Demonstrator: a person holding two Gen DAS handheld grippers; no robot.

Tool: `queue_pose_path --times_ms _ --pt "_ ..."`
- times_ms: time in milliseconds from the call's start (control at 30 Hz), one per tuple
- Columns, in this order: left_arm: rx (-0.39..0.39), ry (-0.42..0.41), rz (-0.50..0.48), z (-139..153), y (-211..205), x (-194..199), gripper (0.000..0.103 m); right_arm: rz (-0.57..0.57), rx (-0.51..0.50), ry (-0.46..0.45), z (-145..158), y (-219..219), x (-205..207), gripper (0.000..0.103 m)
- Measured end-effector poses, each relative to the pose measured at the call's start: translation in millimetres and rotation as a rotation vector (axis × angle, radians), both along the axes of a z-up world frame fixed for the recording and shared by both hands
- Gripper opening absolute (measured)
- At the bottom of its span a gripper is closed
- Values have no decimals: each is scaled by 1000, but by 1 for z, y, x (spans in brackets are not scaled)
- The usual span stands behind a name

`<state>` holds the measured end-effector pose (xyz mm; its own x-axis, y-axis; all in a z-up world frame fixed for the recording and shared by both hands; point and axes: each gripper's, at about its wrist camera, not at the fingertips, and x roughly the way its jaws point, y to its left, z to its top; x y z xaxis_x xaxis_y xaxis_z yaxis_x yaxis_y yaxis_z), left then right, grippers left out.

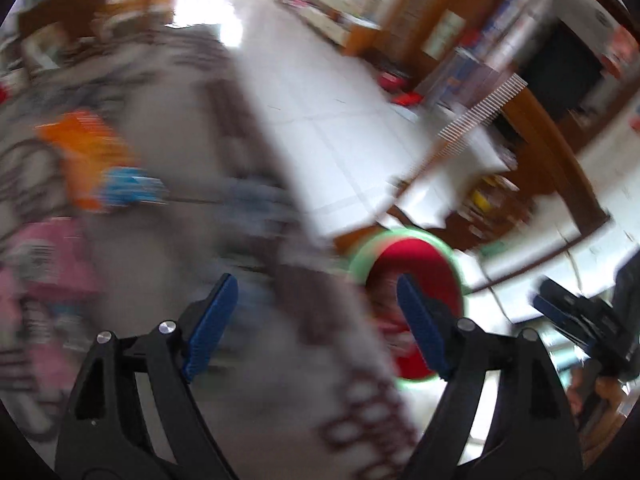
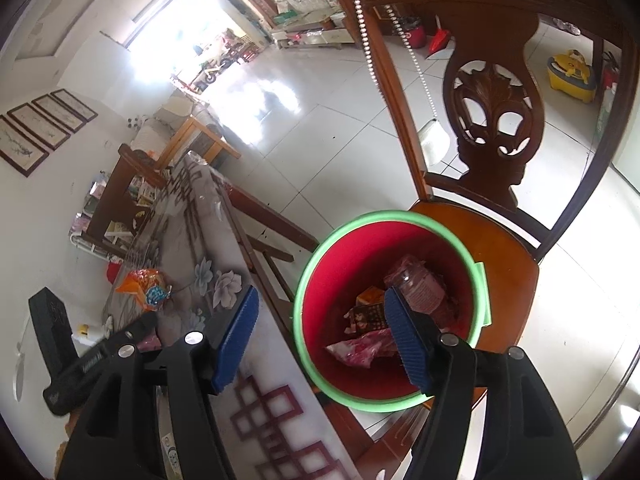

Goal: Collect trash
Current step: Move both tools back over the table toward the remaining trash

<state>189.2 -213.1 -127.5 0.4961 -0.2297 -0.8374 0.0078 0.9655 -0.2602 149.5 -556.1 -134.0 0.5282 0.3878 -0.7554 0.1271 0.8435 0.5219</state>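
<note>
A red bucket with a green rim [image 2: 390, 236] stands on a wooden chair seat [image 2: 508, 256] beside the table; several wrappers [image 2: 412, 284] lie in it. My right gripper [image 2: 320, 336] is open and empty, over the gap between table edge and bucket. An orange and blue snack bag [image 2: 144, 282] lies on the table to the left. The left wrist view is blurred: my left gripper [image 1: 316, 324] is open and empty above the table, the bucket [image 1: 416, 256] to its right, the orange bag [image 1: 88, 152] and a pink packet [image 1: 52, 252] to its left. The right gripper [image 1: 576, 316] shows at far right.
The table has a grey floral cloth [image 2: 212, 240] with a red square pattern near me. The left gripper's body [image 2: 80, 356] crosses the table at lower left. The carved chair back [image 2: 496, 120] rises behind the bucket. White tiled floor [image 2: 320, 132] lies beyond.
</note>
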Motion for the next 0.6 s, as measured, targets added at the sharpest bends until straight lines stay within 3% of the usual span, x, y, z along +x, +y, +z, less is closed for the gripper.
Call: queue_pose_path --times_ms 67,167,200,333,467,533,567,600 --pt "50 5 82 2 51 0 79 14 -2 2 0 9 1 64" --pt "114 72 107 0 100 6 81 33 -3 5 0 23 1 64" --pt "166 80 128 1 120 6 81 38 -3 8 -1 27 1 64" --pt "221 143 118 -11 161 13 81 76 -5 18 -2 55 -3 64" --pt "225 210 111 -36 181 17 81 114 -16 14 2 86 -10 64" --pt "222 198 97 -39 186 14 74 127 -24 10 5 101 -15 64" --pt "207 194 96 -39 190 11 60 132 -28 8 6 109 -17 64" --pt "199 185 102 -37 195 8 55 136 -33 9 6 116 -20 64"
